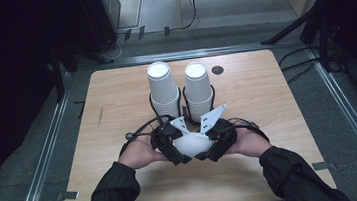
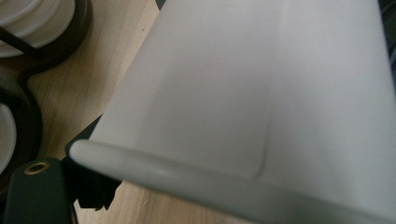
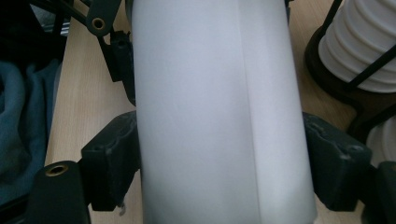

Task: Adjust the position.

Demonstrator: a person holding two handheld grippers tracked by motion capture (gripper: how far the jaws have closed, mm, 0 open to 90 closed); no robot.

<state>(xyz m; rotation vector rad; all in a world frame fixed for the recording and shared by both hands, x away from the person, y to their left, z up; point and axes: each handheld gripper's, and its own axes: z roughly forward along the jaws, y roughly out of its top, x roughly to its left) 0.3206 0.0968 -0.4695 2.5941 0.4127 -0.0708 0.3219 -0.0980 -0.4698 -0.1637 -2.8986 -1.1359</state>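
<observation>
A white paper cup [image 1: 192,143] lies on its side between my two grippers, low over the table's front centre. My left gripper [image 1: 174,151] meets it from the left and my right gripper [image 1: 216,144] from the right. In the right gripper view the cup [image 3: 215,116] sits between both black fingers [image 3: 112,158], which press its sides. In the left gripper view the cup [image 2: 261,93] is very close, its rim towards the camera. One finger [image 2: 91,186] lies against that rim and the other is hidden behind the cup.
Two tall stacks of white cups [image 1: 163,89] [image 1: 198,88] stand in black wire holders [image 1: 182,97] just behind the grippers. The wooden table [image 1: 116,97] has a small dark hole [image 1: 217,69] near its back edge. Dark floor and stands surround it.
</observation>
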